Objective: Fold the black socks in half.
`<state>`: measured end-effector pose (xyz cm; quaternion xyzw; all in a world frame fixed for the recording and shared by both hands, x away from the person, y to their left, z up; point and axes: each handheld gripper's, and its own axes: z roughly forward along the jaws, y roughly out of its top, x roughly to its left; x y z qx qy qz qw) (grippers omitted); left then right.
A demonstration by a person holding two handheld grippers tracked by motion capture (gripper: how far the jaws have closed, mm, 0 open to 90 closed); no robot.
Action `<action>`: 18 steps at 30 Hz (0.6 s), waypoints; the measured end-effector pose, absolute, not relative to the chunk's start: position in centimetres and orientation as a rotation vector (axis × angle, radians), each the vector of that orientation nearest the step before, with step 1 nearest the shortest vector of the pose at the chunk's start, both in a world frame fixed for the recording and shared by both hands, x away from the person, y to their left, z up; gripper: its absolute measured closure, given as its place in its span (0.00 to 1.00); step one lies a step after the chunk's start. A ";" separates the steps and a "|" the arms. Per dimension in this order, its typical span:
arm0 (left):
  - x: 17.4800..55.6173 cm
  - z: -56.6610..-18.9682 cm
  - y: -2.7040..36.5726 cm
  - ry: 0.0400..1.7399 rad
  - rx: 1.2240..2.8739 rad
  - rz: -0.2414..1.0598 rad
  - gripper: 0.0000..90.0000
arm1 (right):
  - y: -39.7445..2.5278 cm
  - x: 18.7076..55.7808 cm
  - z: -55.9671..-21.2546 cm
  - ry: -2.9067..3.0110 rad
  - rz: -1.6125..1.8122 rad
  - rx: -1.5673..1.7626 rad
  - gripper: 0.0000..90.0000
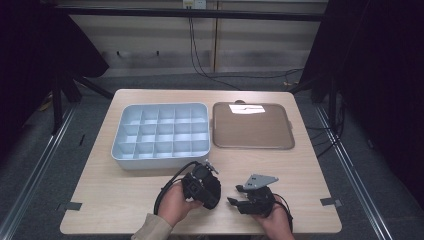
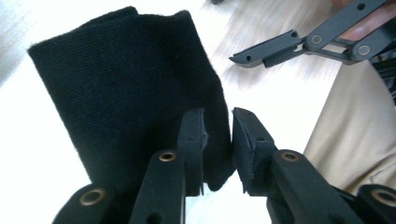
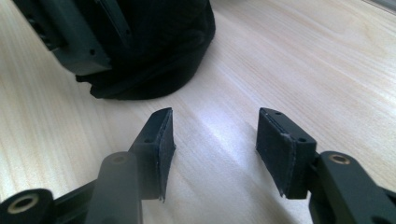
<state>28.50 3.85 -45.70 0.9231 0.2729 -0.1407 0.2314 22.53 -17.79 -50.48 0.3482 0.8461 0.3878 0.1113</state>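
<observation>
Here: left gripper (image 2: pixel 218 140) pinches the black cloth's (image 2: pixel 126 88) edge, low over the table (image 1: pixel 125 200).
Right gripper (image 3: pixel 212 149) gapes empty just right of it; cloth's free end points away from it.

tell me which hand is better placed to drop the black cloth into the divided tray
Left. The left gripper already pinches the black cloth between its fingers and sits nearer the divided tray. The right gripper is open, holds nothing, and rests farther right on the table.
</observation>
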 end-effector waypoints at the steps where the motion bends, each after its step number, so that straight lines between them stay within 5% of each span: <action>1: 28.6 -45.7 3.9 0.751 2.533 -0.391 0.81 | -17.8 22.6 -50.5 2.481 1.140 1.028 0.50; 18: 28.7 -44.9 4.2 0.777 2.525 -0.403 0.76 | -18.1 22.6 -50.8 2.449 1.125 1.014 0.40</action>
